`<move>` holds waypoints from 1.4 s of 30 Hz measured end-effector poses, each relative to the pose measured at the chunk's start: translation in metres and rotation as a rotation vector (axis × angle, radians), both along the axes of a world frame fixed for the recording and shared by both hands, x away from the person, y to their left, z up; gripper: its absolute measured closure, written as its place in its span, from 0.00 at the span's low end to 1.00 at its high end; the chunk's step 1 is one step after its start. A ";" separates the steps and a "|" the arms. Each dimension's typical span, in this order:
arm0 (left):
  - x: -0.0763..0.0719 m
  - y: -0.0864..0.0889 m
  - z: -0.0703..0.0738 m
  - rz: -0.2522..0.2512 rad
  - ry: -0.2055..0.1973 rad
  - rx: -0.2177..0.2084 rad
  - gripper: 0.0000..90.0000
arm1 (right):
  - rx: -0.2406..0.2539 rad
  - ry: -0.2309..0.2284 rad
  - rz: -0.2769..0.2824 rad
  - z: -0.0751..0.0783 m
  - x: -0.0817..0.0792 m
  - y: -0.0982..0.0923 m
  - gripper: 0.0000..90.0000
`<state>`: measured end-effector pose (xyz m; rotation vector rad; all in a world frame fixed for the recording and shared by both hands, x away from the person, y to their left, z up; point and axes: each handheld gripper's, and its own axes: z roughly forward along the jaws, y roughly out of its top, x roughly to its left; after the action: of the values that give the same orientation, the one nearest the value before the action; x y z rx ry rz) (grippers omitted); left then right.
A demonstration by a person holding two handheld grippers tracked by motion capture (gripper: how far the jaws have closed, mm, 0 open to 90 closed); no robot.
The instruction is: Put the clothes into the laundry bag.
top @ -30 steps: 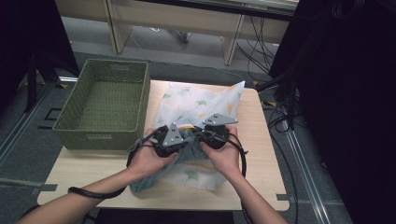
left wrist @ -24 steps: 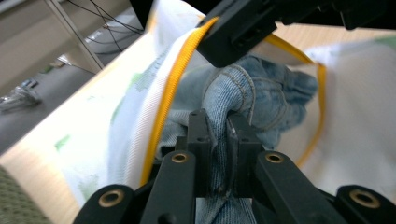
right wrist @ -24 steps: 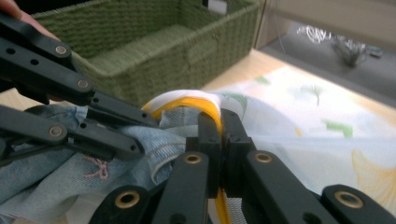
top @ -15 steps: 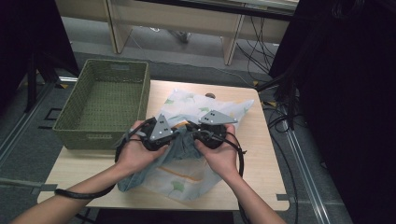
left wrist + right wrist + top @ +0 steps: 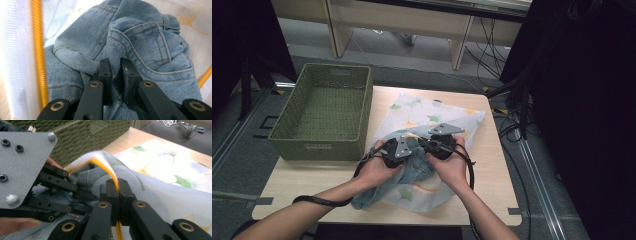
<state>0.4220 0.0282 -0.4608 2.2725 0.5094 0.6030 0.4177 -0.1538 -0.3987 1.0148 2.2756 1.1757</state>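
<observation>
Green woven basket (image 5: 324, 112) sits far-left on wooden surface (image 5: 497, 150); cables (image 5: 492, 52) trail on floor behind.

Item count: one basket (image 5: 323, 117), one mesh bag (image 5: 432, 117), one pair of jeans (image 5: 140, 45), one table (image 5: 492, 165), two grippers: left (image 5: 408, 150), right (image 5: 432, 145).

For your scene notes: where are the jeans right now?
In the high view the jeans lie bunched at the mouth of the leaf-print mesh bag, between both grippers, right of the green basket.
</observation>
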 end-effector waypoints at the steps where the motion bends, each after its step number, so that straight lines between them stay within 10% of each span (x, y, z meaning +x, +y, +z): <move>1: -0.001 0.001 0.001 -0.011 0.001 -0.006 0.86 | -0.004 0.010 0.003 -0.002 0.000 0.001 1.00; 9: -0.025 0.029 0.028 -0.061 -0.007 -0.092 0.39 | -0.017 0.009 0.008 -0.003 0.000 0.000 1.00; 16: -0.054 0.072 0.047 -0.064 0.024 -0.160 0.31 | -0.021 0.004 0.012 -0.001 -0.002 0.001 1.00; 25: -0.070 0.109 0.008 -0.070 0.104 -0.068 0.29 | -0.021 -0.004 0.013 0.001 -0.003 0.003 1.00; 42: -0.062 0.092 -0.031 -0.088 0.212 0.081 0.36 | -0.040 0.017 0.035 -0.004 -0.003 0.007 1.00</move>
<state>0.3601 0.1206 -0.4914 2.4362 0.4916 0.3460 0.4144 -0.1464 -0.4030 0.9775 2.3298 1.1342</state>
